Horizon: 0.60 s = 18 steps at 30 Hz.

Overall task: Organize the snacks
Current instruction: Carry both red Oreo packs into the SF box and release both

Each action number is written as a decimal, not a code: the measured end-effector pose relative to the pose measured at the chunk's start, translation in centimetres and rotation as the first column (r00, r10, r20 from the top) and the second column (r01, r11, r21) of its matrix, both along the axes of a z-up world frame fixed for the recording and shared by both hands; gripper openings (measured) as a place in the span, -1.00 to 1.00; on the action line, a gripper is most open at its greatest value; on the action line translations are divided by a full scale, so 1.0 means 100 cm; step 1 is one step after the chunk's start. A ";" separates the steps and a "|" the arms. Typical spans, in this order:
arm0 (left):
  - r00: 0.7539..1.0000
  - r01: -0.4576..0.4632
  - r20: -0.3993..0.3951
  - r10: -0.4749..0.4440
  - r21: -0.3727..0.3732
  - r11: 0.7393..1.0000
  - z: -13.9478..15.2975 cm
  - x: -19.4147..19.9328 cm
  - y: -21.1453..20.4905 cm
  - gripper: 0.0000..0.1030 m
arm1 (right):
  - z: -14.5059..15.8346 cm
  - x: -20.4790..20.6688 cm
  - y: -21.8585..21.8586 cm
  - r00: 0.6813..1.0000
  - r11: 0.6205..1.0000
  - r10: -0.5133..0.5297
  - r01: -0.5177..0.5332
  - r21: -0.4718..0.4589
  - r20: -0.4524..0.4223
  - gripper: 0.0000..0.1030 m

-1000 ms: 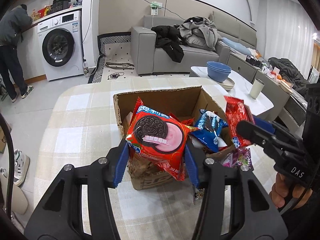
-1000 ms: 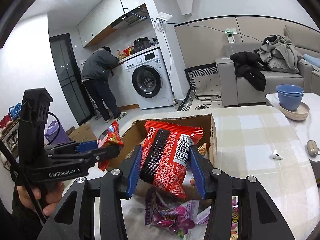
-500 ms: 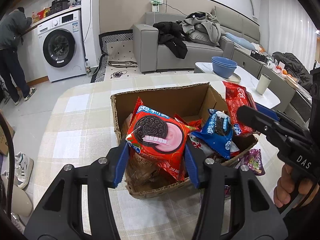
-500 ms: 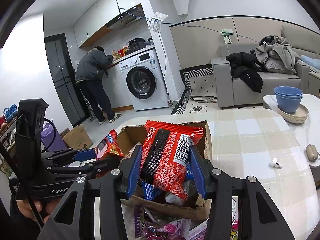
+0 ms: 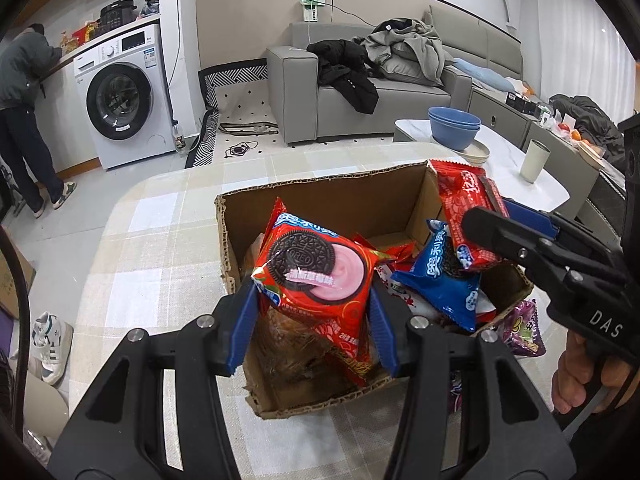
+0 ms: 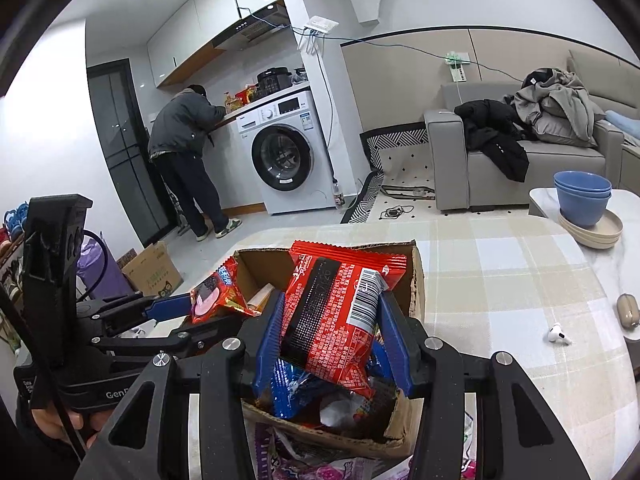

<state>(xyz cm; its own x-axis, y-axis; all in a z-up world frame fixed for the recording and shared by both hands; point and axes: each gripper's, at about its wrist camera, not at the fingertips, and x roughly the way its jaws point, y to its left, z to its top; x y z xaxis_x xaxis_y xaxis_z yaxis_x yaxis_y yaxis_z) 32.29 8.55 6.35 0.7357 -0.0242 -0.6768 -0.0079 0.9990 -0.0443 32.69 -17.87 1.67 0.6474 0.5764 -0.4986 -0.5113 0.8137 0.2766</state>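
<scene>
My left gripper (image 5: 312,326) is shut on a red Oreo packet (image 5: 316,276) and holds it over the open cardboard box (image 5: 320,204). My right gripper (image 6: 330,338) is shut on a red snack packet with a black panel (image 6: 340,312), also over the box (image 6: 416,280). In the left wrist view the right gripper holds that packet (image 5: 464,208) at the box's right side. In the right wrist view the left gripper holds the Oreo packet (image 6: 216,296) at the box's left. A blue Oreo packet (image 5: 440,276) and other snacks lie inside the box.
The box stands on a checked tablecloth (image 5: 160,248). Purple snack packets (image 5: 524,328) lie on the table beside the box. An earbud (image 6: 558,334) and its case (image 6: 628,310) lie at the right. Blue bowls (image 6: 582,196) stand on a side table.
Both grippers have moved forward over the box, each with its packet. More of the box's inside now shows below them.
</scene>
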 end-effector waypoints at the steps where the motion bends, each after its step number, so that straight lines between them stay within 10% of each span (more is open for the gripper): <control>1: 1.000 0.000 0.000 0.000 0.005 1.000 -0.001 0.001 -0.001 -0.07 | -0.001 0.002 0.001 1.000 1.000 0.000 0.000 0.000 -0.003 -0.08; 18: 1.000 0.005 -0.024 -0.005 0.026 1.000 -0.016 0.015 -0.012 -0.06 | -0.003 0.011 0.013 1.000 0.999 -0.002 0.000 -0.052 -0.027 -0.02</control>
<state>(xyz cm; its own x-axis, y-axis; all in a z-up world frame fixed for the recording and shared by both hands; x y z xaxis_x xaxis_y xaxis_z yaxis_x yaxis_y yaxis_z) 33.75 7.34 4.74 0.7193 -0.0099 -0.6946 -0.0037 0.9998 -0.0181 33.84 -16.60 1.37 0.6336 0.5485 -0.5457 -0.5035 0.8278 0.2475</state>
